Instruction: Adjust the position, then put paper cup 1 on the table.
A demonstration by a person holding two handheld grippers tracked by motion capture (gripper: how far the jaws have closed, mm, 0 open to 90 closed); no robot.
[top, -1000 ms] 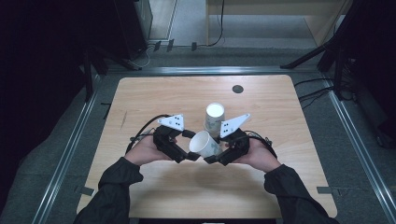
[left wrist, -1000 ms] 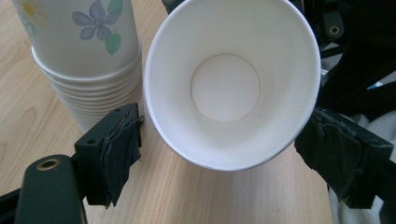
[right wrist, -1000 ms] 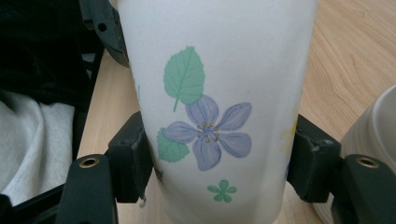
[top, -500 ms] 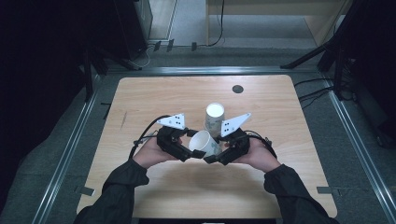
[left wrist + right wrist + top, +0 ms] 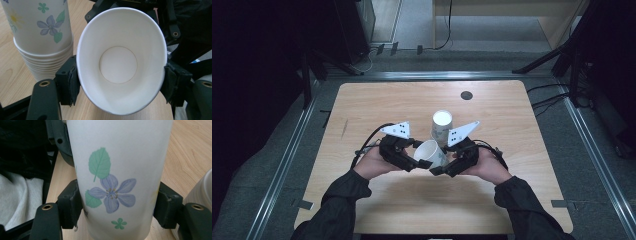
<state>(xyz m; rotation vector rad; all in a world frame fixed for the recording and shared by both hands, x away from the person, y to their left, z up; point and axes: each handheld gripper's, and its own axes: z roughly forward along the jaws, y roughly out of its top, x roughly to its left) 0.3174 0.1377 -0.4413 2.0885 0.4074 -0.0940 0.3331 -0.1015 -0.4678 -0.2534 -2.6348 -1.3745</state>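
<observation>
Item: one white paper cup with a blue-flower and green-leaf print (image 5: pixel 431 153), lying on its side just above the light wooden table top (image 5: pixel 377 105), held between two hand-held grippers at the table's near middle. Its open mouth faces the person's left.

Left gripper (image 5: pixel 416 164): black, two-jawed, with a grey three-cornered plate on top. It points inward toward the cup's mouth. In the left gripper view the cup's rim (image 5: pixel 121 60) is squeezed to an oval between the two padded jaws, one pad on each side of the rim; the jaws have just been closing and now press on the cup. The left hand (image 5: pixel 374 162) wraps the gripper body from behind, forearm in a dark sleeve entering from the bottom edge.

Right gripper (image 5: pixel 438 169): same make, pointing inward from the opposite side, angled to mirror the left. In the right gripper view both pads sit against the printed wall of the cup (image 5: pixel 117 182); the jaws have just been easing apart a little, yet contact remains. The right hand (image 5: pixel 489 167) grips from behind, wrist level.

Adjacent: a stack of matching flower-print paper cups (image 5: pixel 442 125), standing mouth-down just beyond the held cup.
</observation>
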